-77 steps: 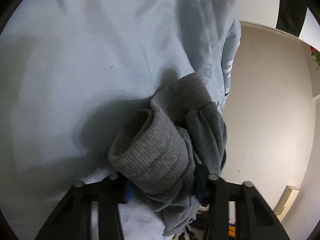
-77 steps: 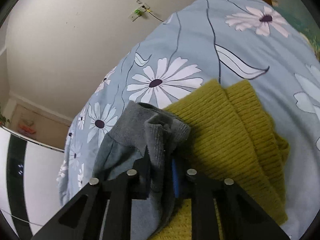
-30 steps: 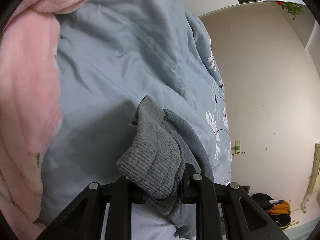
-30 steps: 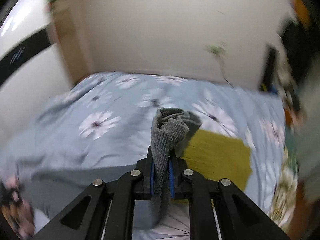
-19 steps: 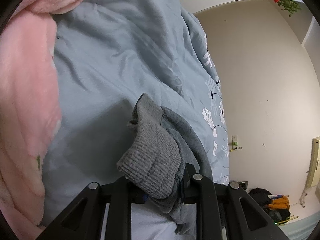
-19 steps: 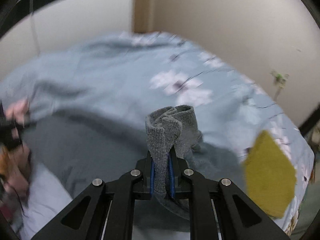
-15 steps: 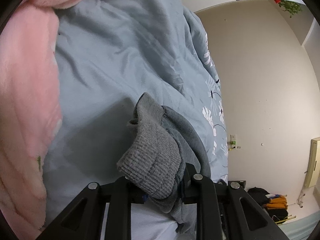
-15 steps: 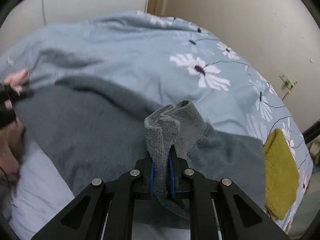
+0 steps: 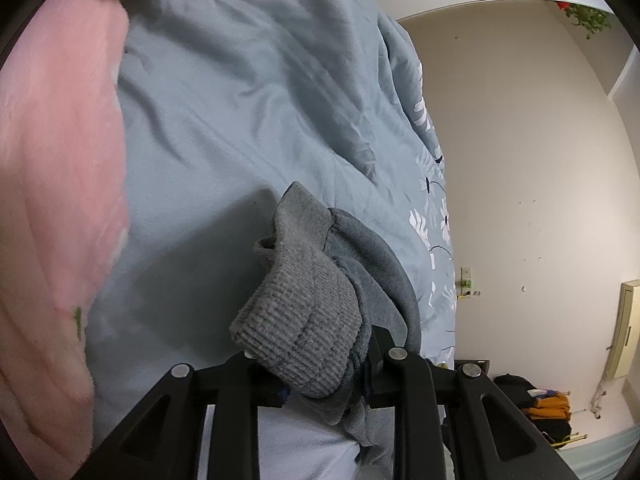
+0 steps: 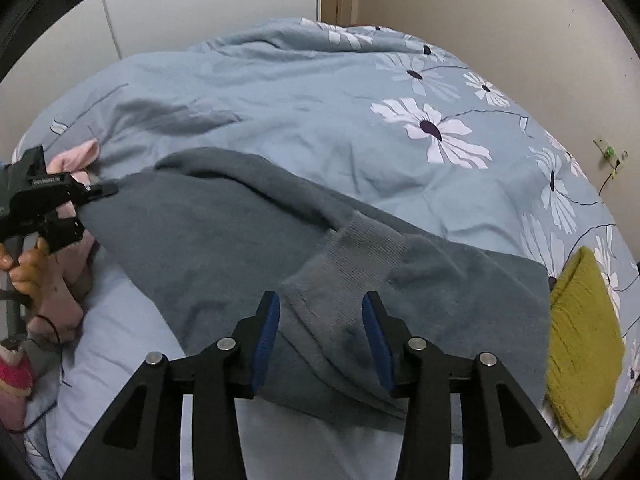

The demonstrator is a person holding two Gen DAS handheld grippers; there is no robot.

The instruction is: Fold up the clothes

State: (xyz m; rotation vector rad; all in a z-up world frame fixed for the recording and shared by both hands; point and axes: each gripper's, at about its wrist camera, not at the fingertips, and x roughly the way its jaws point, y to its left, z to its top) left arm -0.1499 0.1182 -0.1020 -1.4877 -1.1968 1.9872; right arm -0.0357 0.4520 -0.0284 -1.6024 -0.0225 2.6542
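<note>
The right gripper [image 10: 320,328] sits nearest the right wrist camera. Its jaws are opening, and the ribbed cuff [image 10: 360,252] of the grey sweater [image 10: 224,236] lies between the blue pads [image 10: 266,336] without being pressed. The sweater is spread across the floral duvet [image 10: 320,92], with one folded edge running back toward the left gripper [image 10: 60,204] at the far left of that view. In the left wrist view, the left gripper [image 9: 324,376] is clamped on a second ribbed cuff [image 9: 304,320], bunched thickly between its fingers.

Risk, judged from this layout: the released cuff may slide or unroll, since the soft duvet gives uneven support. If the left gripper pulls while the right one is free, the whole fold is likely to drag and skew. The bunched cuff may also stay crumpled when let go.

Surroundings: a yellow-green knit [image 10: 584,340] lies folded just beside the sweater's right edge and limits room on that side. A pink fleece [image 9: 56,200] lies close to the left gripper. A hand [image 10: 38,276] grips the left tool. The wall [image 9: 520,160] stands beyond the bed.
</note>
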